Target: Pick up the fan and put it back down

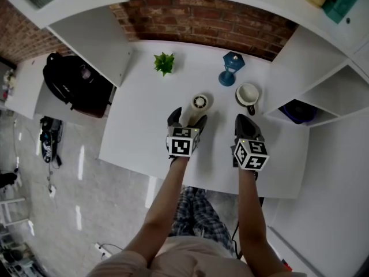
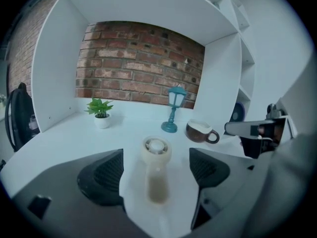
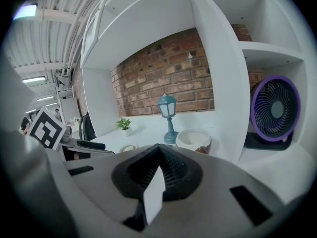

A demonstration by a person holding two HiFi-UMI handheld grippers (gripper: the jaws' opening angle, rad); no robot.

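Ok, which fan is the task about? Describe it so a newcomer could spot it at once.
On the white desk below the brick wall, look just left of the brown mug. The handheld fan sits there between the open jaws of the left gripper. It is small and cream with a slim handle, unlike the purple fan in the shelf cubby.

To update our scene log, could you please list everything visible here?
white table: one, white, before red brick wall
small cream plastic handheld fan: one, cream, table's centre front
small potted plant: one, green, table's back left
lantern-shaped lamp: one, blue, table's back right
ceramic mug: one, brown and white, beside lamp
round purple-rimmed fan: one, purple, right shelf compartment
black bag: one, black, far left
left gripper: one, black, fingers apart around cream fan, not touching
right gripper: one, black, fingers together, empty
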